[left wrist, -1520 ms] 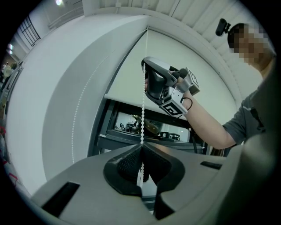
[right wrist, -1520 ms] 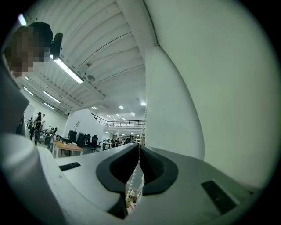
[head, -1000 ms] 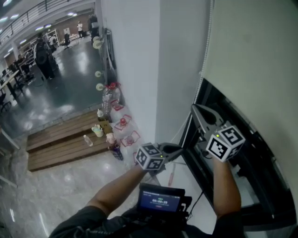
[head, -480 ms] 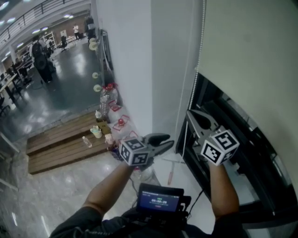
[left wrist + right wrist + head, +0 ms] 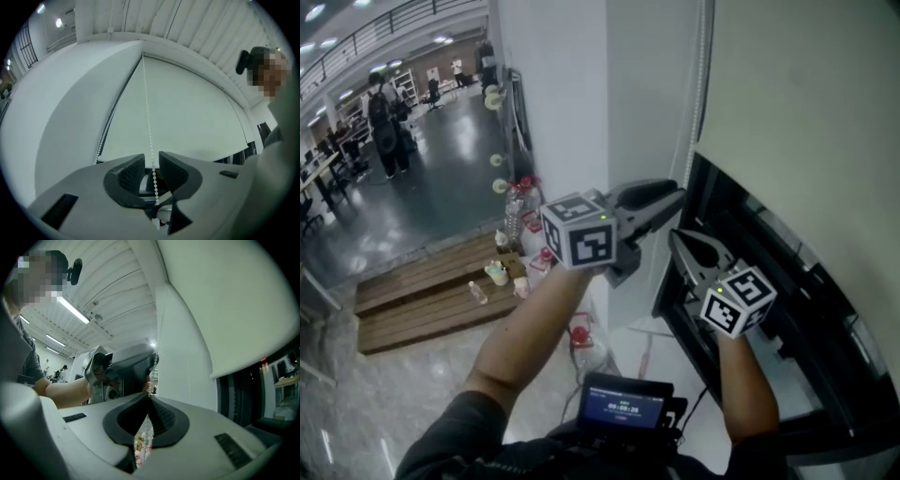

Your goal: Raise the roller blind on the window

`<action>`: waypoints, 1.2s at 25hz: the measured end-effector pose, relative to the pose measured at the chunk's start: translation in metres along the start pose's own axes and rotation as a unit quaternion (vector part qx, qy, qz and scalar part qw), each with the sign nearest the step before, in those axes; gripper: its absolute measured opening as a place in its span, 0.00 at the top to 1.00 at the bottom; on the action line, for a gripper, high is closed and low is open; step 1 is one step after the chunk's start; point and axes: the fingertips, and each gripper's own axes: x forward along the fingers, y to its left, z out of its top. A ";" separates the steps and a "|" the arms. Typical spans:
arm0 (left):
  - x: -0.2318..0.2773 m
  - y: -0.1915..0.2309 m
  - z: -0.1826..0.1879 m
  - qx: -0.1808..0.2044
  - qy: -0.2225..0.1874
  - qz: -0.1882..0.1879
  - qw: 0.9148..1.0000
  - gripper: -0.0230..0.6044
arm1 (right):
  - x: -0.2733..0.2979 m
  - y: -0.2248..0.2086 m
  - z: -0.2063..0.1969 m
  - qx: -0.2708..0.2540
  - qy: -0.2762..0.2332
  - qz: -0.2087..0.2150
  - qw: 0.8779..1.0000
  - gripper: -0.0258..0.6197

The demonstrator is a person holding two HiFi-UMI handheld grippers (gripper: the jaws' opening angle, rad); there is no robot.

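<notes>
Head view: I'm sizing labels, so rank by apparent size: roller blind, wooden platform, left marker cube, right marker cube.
1. Roller blind
2. Wooden platform
3. Left marker cube
4. Right marker cube
The left cube's lead may be nearness only.

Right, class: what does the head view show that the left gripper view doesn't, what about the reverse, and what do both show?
Head view only: the right gripper, shut, and a wooden platform and bottles. Left gripper view only: the chain passing between the left gripper's parted jaws, which have just been closing. Both: that gripper, chain and the blind.
</notes>
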 end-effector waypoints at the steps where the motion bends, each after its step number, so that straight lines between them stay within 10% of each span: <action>1: 0.004 0.000 0.000 0.004 0.005 0.002 1.000 0.84 | 0.001 0.001 0.000 -0.002 0.002 -0.001 1.000 0.96; 30: -0.012 -0.001 -0.080 -0.005 0.036 0.009 0.999 0.95 | -0.006 0.014 -0.069 0.048 0.054 -0.009 0.997 0.96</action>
